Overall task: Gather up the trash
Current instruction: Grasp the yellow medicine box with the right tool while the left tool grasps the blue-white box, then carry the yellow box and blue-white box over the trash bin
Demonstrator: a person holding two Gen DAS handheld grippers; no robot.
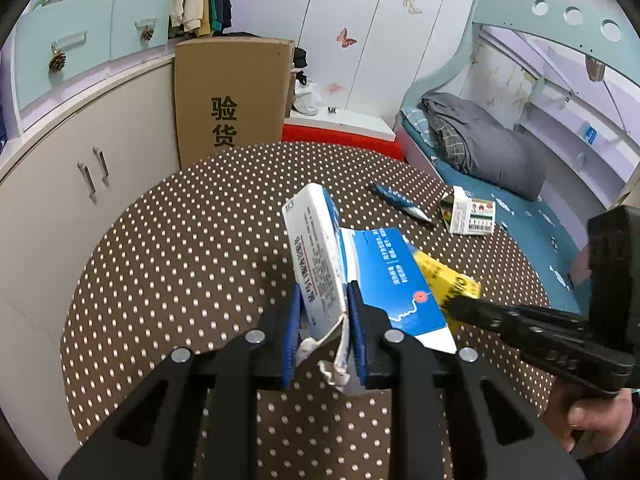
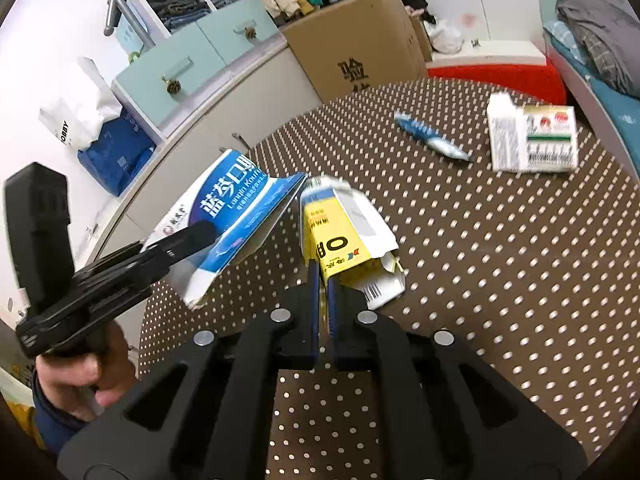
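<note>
Two grippers are working over the polka-dot table [image 1: 160, 240]. My left gripper [image 1: 324, 312] is clamping the crushed blue-and-white box [image 1: 320, 252], holding it up off the cloth. My right gripper [image 2: 324, 300] is pinching the yellow box [image 2: 340, 248] just beside it, at three o'clock of the blue one. Out at one o'clock, the white carton [image 2: 532, 140] is lying flat, and the blue wrapper [image 2: 432, 140] is lying near it.
</note>
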